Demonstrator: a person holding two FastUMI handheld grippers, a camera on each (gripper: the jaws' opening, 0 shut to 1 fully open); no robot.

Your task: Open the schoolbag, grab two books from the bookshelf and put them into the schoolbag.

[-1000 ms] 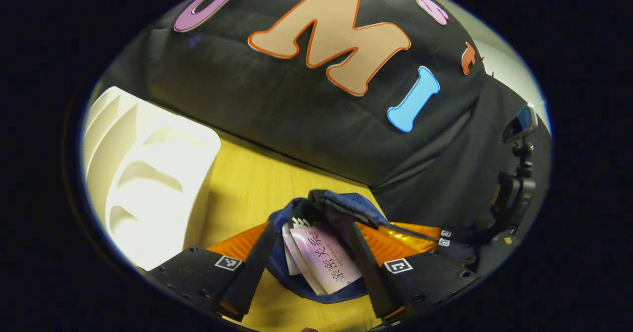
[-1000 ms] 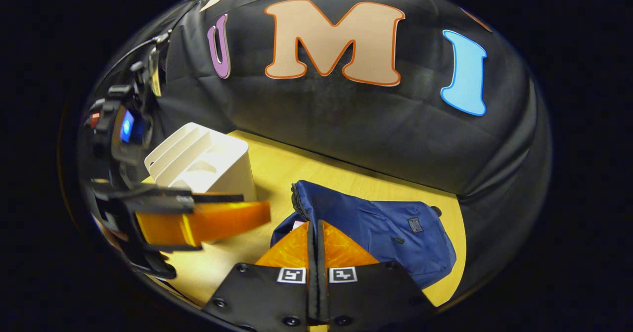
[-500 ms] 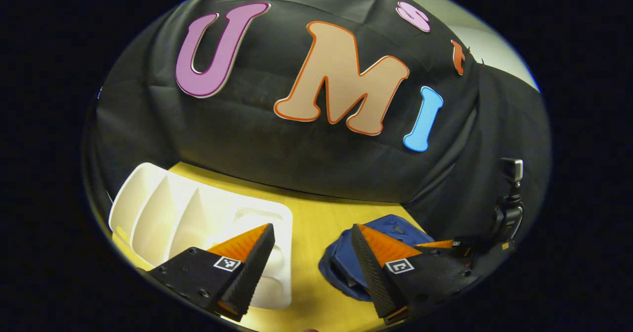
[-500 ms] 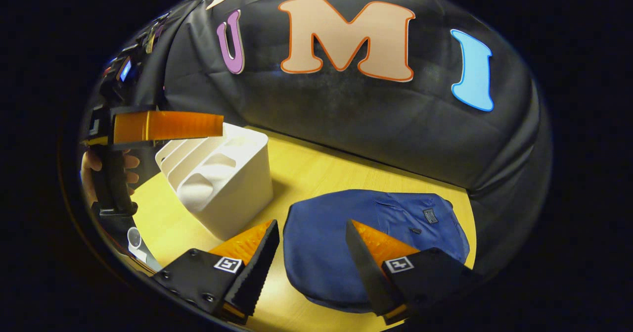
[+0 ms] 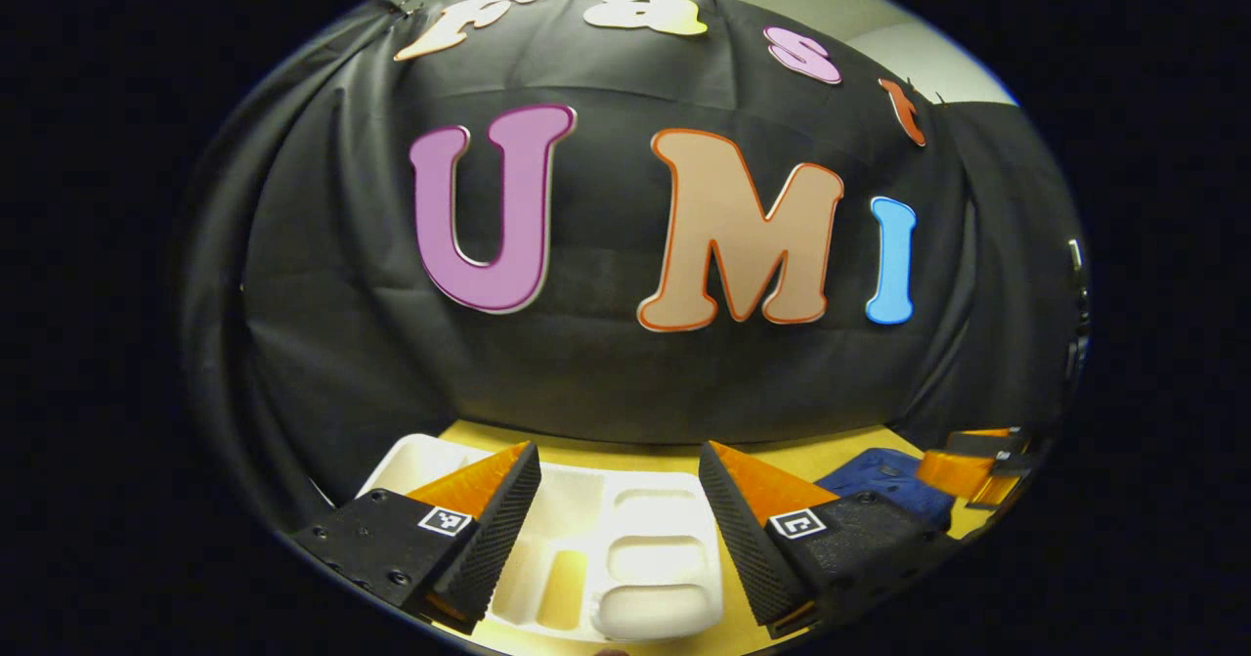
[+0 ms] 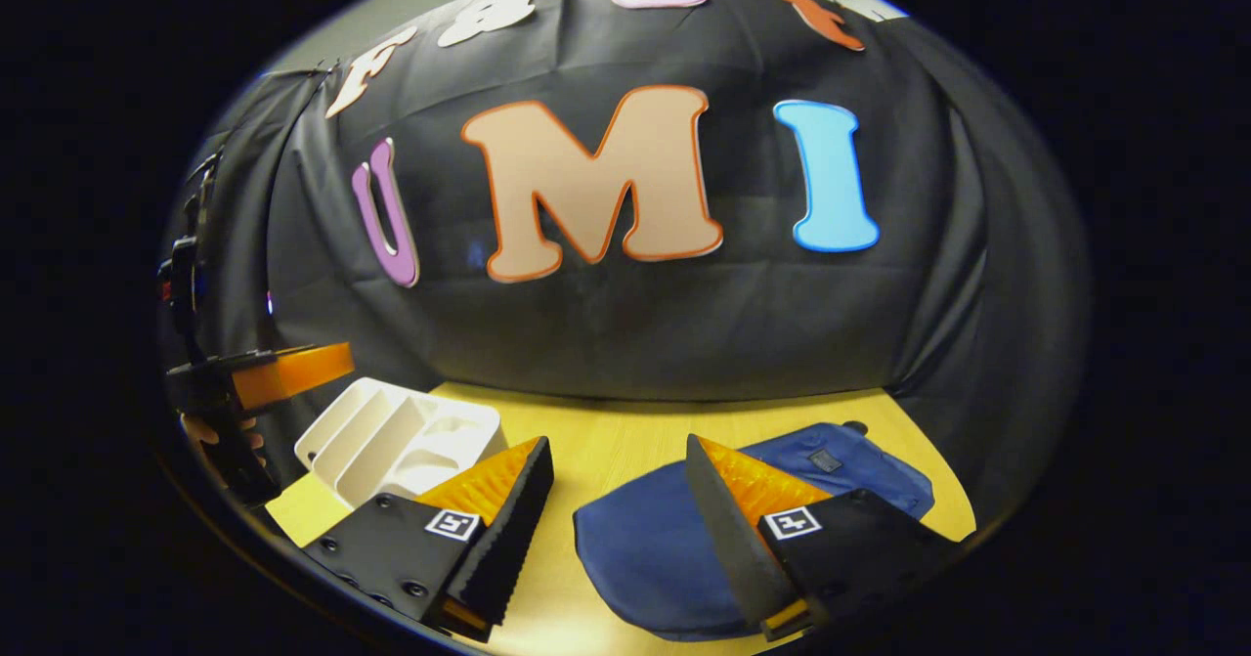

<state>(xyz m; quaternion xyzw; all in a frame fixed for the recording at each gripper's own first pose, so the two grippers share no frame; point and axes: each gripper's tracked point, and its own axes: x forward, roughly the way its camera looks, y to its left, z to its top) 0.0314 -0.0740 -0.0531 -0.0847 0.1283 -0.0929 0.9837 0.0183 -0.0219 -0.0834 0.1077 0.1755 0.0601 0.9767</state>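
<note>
The yellow wooden table (image 6: 625, 431) runs across the bottom of both views, under the black cloth wall. On it, in the right gripper view, the blue schoolbag (image 6: 645, 548) lies flat at about 6 o'clock, its flap down so that its inside is hidden. The white bookshelf (image 6: 391, 436) stands well apart from it at 8 o'clock; in the left gripper view the same bookshelf (image 5: 625, 558) sits at 6 o'clock, its slots bare, and the schoolbag (image 5: 880, 475) peeks in at 4 o'clock.

The right tool (image 6: 616, 456) hangs above the table with its fingers spread wide – nothing between them. The left tool (image 5: 618, 460) is likewise spread and holds nothing – it also shows at 9 o'clock in the right gripper view.
</note>
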